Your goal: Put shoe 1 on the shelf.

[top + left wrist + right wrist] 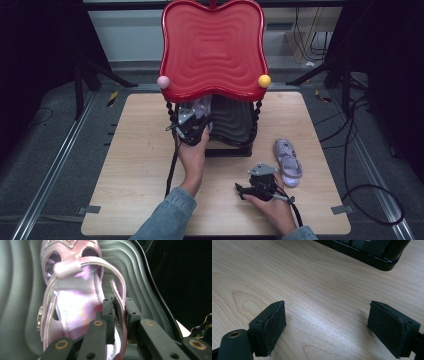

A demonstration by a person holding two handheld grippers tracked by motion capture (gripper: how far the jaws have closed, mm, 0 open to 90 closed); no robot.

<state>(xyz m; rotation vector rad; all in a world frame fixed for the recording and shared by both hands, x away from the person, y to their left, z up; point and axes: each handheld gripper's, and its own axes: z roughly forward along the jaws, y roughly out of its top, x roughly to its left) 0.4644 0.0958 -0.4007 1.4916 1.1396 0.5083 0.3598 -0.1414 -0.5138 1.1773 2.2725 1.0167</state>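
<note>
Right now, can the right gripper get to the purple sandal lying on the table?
Probably yes. The right gripper rests on the table with its jaws wide open and empty, and the purple sandal lies close by with only bare wood between. It points away from it, so the hand must turn.

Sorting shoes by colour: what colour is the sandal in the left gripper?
Shiny lilac-pink sandal, clearest in the left gripper view.

Left gripper point(192, 125) at black shelf point(232, 122); sandal point(288, 162) on table point(135, 160).

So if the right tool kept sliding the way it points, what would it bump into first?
Probably the black base of the shelf stand. The right tool, open, has bare wooden table ahead until that base, though depth is hard to judge.
</note>
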